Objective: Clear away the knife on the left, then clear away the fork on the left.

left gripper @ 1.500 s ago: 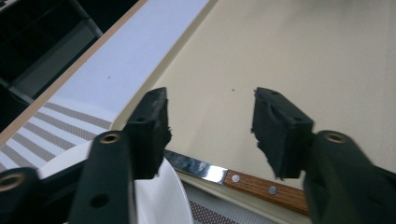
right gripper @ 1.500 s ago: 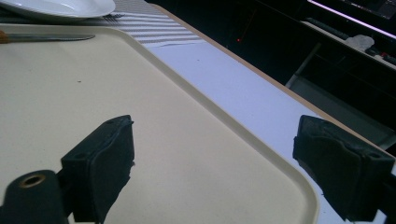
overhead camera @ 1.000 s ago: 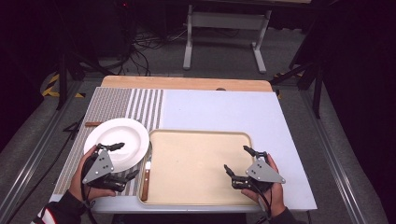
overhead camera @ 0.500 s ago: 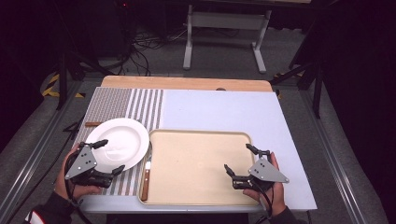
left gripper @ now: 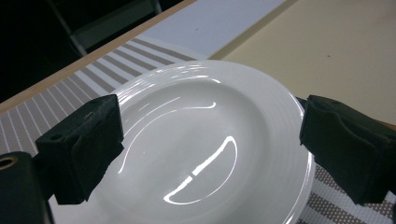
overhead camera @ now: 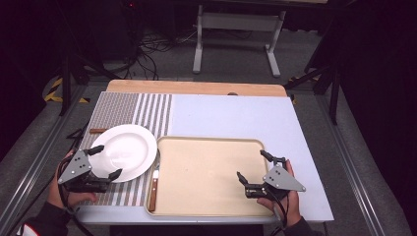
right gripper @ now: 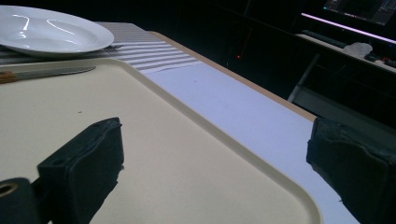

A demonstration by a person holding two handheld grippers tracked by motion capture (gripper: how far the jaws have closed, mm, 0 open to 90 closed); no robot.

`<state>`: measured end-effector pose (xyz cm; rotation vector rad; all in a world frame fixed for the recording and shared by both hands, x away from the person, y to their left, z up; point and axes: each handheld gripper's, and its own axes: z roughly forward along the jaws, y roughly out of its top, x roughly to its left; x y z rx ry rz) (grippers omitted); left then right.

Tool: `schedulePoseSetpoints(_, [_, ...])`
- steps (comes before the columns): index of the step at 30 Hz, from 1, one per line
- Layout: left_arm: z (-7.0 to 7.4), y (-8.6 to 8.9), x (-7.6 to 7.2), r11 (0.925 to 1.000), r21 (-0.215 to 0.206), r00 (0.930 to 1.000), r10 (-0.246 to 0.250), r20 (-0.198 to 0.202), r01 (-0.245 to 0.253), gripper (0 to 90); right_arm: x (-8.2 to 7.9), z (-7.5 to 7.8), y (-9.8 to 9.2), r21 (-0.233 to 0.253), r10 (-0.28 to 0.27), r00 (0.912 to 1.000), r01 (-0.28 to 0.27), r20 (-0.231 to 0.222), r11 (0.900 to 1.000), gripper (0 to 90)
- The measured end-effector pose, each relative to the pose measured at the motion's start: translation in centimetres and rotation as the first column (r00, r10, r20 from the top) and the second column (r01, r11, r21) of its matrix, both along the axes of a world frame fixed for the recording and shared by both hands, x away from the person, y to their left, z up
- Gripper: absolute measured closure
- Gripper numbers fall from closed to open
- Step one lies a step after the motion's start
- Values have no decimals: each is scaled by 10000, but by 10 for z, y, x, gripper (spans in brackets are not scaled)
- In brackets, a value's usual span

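A white plate (overhead camera: 129,147) lies on a striped placemat (overhead camera: 123,108) at the front left. My left gripper (overhead camera: 109,161) is open at the plate's near-left edge, with one jaw on each side of the rim. In the left gripper view the plate (left gripper: 205,107) lies between and beyond the jaws of the left gripper (left gripper: 212,130), and nothing is gripped. A beige tray (overhead camera: 211,139) sits to the plate's right. My right gripper (overhead camera: 252,164) hovers open over the tray's front right corner. The right gripper (right gripper: 219,158) is empty above the tray (right gripper: 154,121).
A wooden-handled knife (overhead camera: 153,189) lies along the tray's left rim, also seen as the knife (right gripper: 46,73). A second wooden handle (overhead camera: 97,131) pokes out left of the plate. A pale blue mat (overhead camera: 231,115) covers the table's right part. Dark floor and cables surround the table.
My left gripper has slid left and a little away from the knife, and now straddles the plate's near-left rim. The right gripper has barely moved.
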<state>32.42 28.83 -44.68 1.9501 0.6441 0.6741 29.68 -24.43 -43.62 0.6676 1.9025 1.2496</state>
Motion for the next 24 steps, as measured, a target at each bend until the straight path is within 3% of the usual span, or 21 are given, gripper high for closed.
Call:
schedulePoseSetpoints(12, [3, 13, 5, 9991, 141, 9992, 402, -53, -401, 53, 0, 1, -4, 88, 33, 10000, -33, -31, 10000, 54])
schedulePoseSetpoints(14, [6, 20, 7, 9984, -68, 9984, 554, -65, -554, 48, -2, 2, -5, 84, 40, 10000, -40, -38, 10000, 55])
schedulePoseSetpoints(17, [11, 27, 11, 9970, -14, 9970, 773, -77, -774, 45, -3, 1, -6, 60, 43, 10000, -43, -48, 10000, 55])
schedulePoseSetpoints(21, [16, 38, 20, 9957, 15, 9957, 922, -104, -922, 74, -4, 1, -7, 135, 24, 9999, -22, -129, 9999, 55])
schedulePoseSetpoints(24, [20, 53, 37, 9926, 108, 9925, 1214, -125, -1213, 82, -5, 1, -6, 89, 21, 9999, -20, -125, 10000, 56])
